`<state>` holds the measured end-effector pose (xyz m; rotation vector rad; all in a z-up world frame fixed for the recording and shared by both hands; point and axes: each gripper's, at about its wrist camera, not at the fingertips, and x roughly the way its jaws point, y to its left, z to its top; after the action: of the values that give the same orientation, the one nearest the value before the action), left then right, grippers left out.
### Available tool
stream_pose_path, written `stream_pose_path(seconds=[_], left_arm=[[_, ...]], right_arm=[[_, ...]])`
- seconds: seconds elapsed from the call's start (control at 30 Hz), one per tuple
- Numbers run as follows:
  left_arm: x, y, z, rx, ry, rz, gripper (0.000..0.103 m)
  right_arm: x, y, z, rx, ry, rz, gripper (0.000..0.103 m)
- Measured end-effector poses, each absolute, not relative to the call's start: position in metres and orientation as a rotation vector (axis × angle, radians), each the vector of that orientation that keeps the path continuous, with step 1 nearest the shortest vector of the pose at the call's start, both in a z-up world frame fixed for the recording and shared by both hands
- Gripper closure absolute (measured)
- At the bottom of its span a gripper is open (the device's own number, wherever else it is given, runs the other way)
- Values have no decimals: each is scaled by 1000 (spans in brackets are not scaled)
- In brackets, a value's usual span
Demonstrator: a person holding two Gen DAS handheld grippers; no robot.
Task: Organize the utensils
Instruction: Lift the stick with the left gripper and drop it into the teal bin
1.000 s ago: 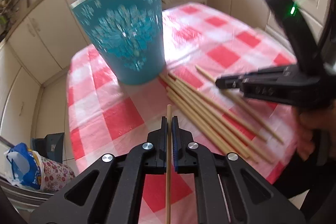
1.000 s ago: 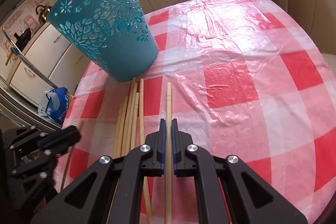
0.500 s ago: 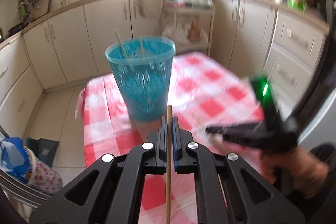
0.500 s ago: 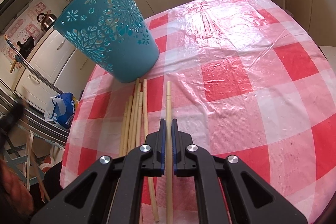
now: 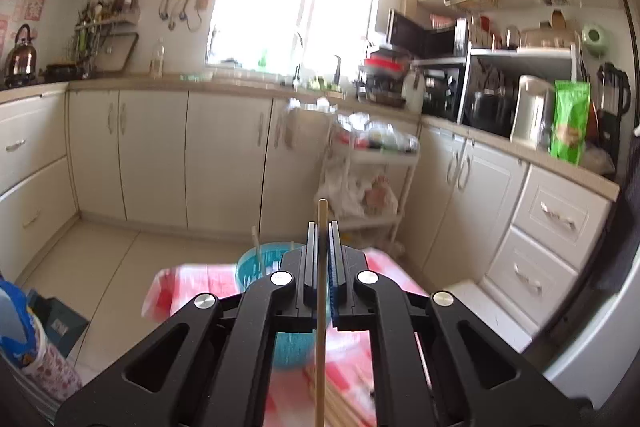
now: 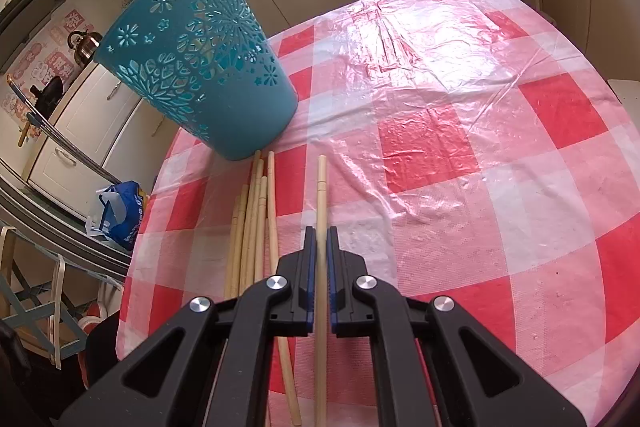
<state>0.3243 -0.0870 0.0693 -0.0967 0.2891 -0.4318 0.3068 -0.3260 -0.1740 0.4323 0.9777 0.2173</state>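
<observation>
While each gripper clamps one pale wooden chopstick (image 6: pixel 321 195), left gripper (image 5: pixel 321 247) high, we judge both bound for the perforated teal plastic holder (image 6: pixel 200 59); right gripper (image 6: pixel 319 251) waits over the checked bench (image 6: pixel 480 147).

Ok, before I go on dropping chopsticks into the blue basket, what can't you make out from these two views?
- Blue basket, left wrist view: blurred, mostly hidden behind the left gripper; its contents are unclear.
- Basket interior, right wrist view: only the outer wall shows.
- Loose chopsticks: lower ends run under the right gripper, so no sure count.
- Both held chopsticks: rear ends cut off by the bottom edge.
</observation>
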Motion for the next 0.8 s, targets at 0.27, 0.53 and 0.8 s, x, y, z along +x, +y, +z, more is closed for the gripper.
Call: stream_pose_path(seconds=[0.27,0.53,0.8], left_arm=[[391,-100,96,-155,189,-350,99],[449,-114,91,-196,134,-261,99],[490,-125,41,-202,216,-191,99]], right_arm=[[309,-326,-178,435,985,207,97],[312,-322,-178,412,977,204,97],[312,-319,-178,386,975,203,97]])
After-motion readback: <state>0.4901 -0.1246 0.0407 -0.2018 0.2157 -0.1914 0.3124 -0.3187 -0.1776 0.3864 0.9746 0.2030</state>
